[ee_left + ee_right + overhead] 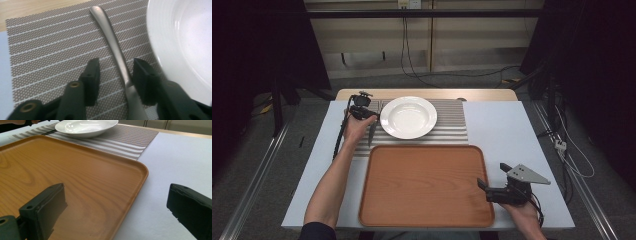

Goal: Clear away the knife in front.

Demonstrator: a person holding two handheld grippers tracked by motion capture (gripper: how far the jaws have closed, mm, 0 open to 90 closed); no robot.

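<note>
Two black jaws of the left gripper (115, 77) are being held apart astride the handle of a metal utensil (113, 47), with a gap on the left side and the right pad at or just beside the metal; no firm clamp is being shown yet. This utensil is lying on the striped placemat (47, 50), just beside the rim of the white plate (180, 37), its working end being hidden below the jaws. Judged from this, the grasping step is being carried out: the next move is calling for the jaws to be squeezed onto the handle, then a straight lift clear of the plate rim. Further out, the right gripper (497, 187) is being held with jaws wide apart and nothing between them, at the right edge of the wooden tray (427, 185), which is lying bare. All of this is being carried by a white-covered counter (507, 130), with grey flooring, trailing cables and dark curtains around it.
</note>
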